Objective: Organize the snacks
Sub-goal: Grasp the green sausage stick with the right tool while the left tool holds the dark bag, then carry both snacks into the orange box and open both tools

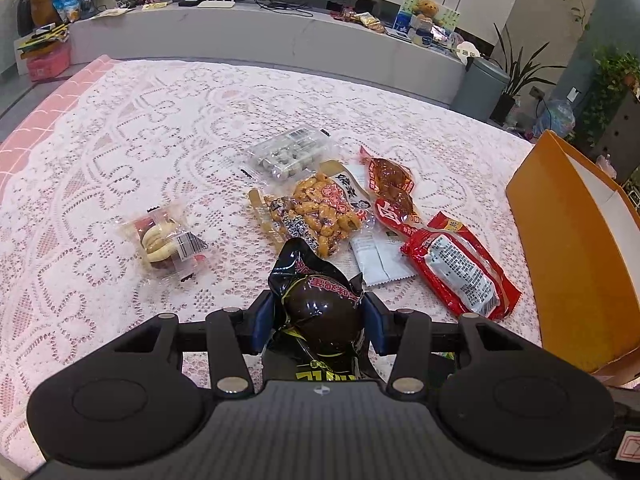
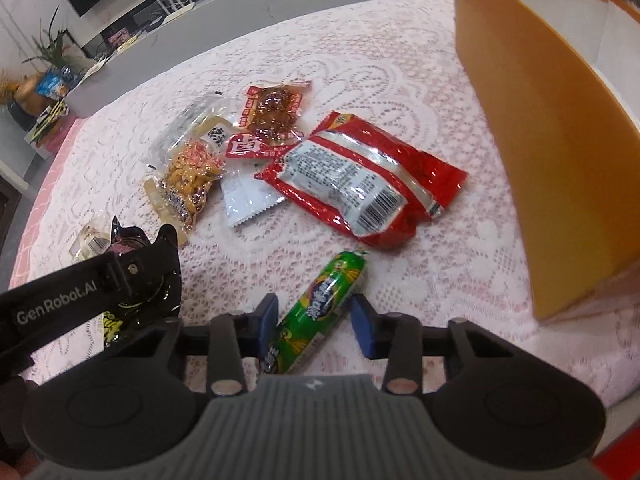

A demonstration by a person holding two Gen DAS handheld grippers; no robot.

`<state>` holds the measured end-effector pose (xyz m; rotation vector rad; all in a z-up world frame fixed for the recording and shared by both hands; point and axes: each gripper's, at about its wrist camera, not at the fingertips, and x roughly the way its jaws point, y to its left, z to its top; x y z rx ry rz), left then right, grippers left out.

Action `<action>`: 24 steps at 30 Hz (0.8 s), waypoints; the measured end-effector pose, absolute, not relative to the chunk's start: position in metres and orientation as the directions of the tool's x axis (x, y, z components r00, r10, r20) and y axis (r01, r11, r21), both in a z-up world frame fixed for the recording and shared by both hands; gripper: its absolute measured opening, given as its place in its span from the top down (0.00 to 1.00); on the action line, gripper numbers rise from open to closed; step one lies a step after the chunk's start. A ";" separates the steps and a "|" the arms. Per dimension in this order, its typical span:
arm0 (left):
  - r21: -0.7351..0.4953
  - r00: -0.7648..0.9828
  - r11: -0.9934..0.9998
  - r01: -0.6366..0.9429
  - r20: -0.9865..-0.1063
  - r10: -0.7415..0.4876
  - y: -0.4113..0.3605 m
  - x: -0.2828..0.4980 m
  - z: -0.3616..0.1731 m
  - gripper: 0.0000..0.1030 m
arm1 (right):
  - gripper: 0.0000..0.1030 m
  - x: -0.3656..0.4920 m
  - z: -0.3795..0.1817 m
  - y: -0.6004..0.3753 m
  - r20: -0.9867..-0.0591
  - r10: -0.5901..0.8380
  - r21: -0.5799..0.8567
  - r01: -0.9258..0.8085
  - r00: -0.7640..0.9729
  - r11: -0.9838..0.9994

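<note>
Item, left tool (image 1: 320, 322): clenched on a black egg packet (image 1: 320, 312), held just over the lace tabletop (image 1: 120, 140). Right tool (image 2: 314, 322): released, straddling a green sausage (image 2: 320, 312) (apparently for pickup). Beyond: red pouch (image 2: 360, 184), peanuts (image 2: 192, 176); orange box (image 2: 540, 140) rightward, likely the destination.

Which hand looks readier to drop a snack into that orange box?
Probably the left gripper: its jaws are already shut on the black snack packet. The right gripper is open around the green sausage, though nearer the orange box.
</note>
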<state>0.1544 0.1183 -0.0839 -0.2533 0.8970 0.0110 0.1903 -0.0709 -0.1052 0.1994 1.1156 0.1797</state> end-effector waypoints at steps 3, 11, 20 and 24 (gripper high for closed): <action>-0.213 0.625 0.971 -0.108 -0.775 -0.100 0.117 0.155 -0.084 0.48 | 0.73 0.194 -0.106 -0.070 -0.870 0.235 0.234 -0.055 0.434 0.971; -0.198 0.621 0.977 -0.085 -0.777 -0.103 0.113 0.157 -0.086 0.48 | 0.79 0.194 -0.101 -0.073 -0.856 0.276 0.265 -0.088 0.437 0.960; -0.163 0.652 0.986 -0.032 -0.751 -0.104 0.100 0.151 -0.069 0.48 | 0.80 0.181 -0.062 -0.090 -0.799 0.331 0.290 -0.161 0.502 0.943; -0.145 0.669 0.989 0.007 -0.735 -0.112 0.087 0.148 -0.056 0.48 | 0.80 0.176 -0.030 -0.105 -0.749 0.360 0.299 -0.200 0.557 0.933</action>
